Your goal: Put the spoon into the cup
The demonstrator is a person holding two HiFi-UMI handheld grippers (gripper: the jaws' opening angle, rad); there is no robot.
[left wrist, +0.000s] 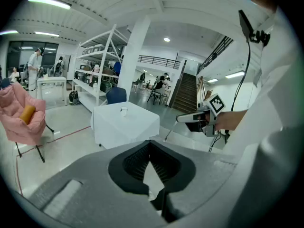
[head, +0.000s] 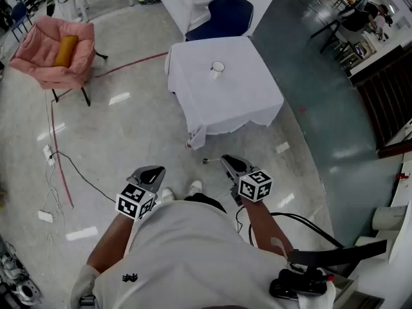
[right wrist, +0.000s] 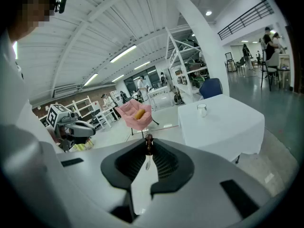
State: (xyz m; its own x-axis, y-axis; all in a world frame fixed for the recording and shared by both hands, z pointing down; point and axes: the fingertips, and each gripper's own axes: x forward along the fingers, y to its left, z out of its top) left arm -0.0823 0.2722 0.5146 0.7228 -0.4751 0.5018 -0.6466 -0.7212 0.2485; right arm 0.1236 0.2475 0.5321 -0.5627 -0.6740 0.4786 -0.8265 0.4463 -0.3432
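The spoon [right wrist: 147, 161] is pinched at the very tips of the right tool [right wrist: 148, 144], the left tool [left wrist: 149, 142] is closed on nothing, and the cup [right wrist: 202, 109] is set near the middle of the surface [right wrist: 237, 125], well apart, so the spoon could be dropped or the cup toppled.

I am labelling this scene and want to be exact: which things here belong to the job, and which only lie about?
Belong to the job: spoon, held in the right gripper; cup on the white table.

Lying about: pink chair with yellow cushion; blue chair; floor cables.
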